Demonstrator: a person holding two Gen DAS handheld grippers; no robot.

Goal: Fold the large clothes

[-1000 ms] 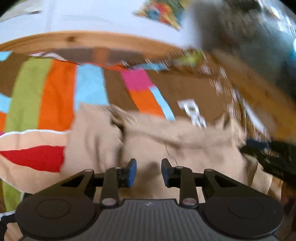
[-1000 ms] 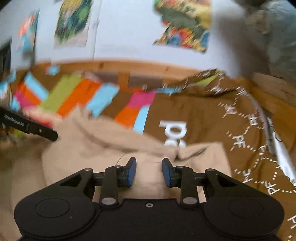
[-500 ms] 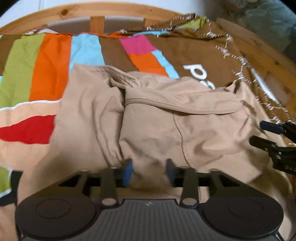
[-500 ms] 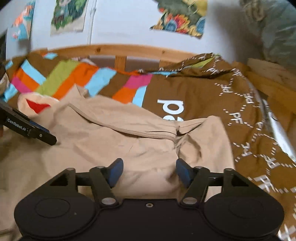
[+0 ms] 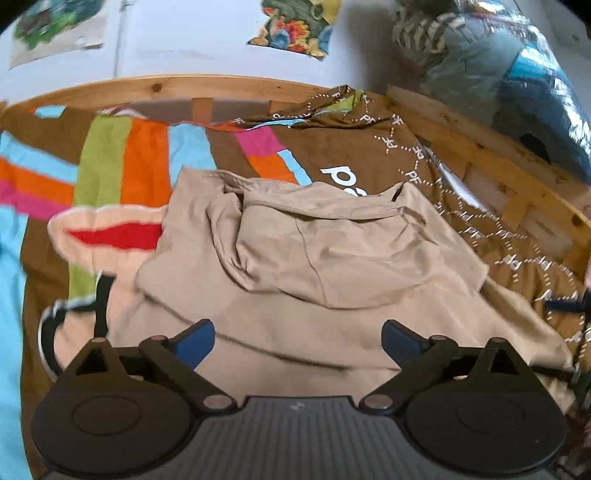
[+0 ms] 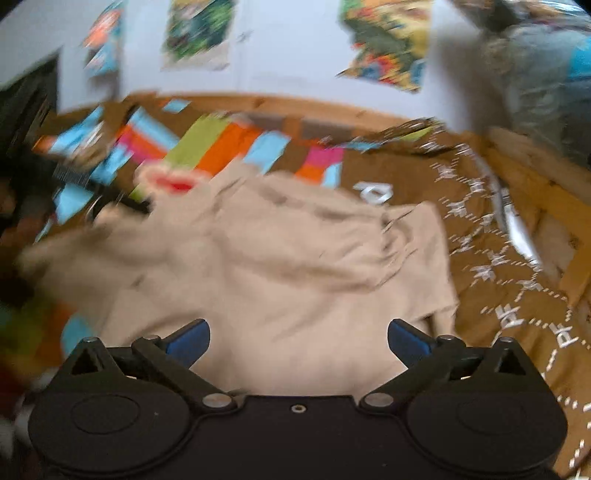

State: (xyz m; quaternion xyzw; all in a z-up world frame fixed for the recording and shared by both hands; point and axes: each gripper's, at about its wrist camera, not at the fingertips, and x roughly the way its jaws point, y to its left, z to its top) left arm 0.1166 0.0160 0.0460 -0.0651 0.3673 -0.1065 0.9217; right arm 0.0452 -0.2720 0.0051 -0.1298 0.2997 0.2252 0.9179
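Beige cotton garment (image 5: 332, 266), rumpled and partly doubled over itself, lies on the brown bedspread with bright colour blocks and white lettering (image 5: 147, 158) in front of you. Your left gripper (image 5: 298, 338) hovers above its near edge with jaws spread wide and nothing between them; your right gripper (image 6: 298, 338) hangs over the same cloth, jaws equally wide and empty, though that view is blurred. Beyond the bedspread runs a pale wooden bed frame (image 5: 192, 86), and colourful posters (image 5: 295, 29) hang on the white wall.
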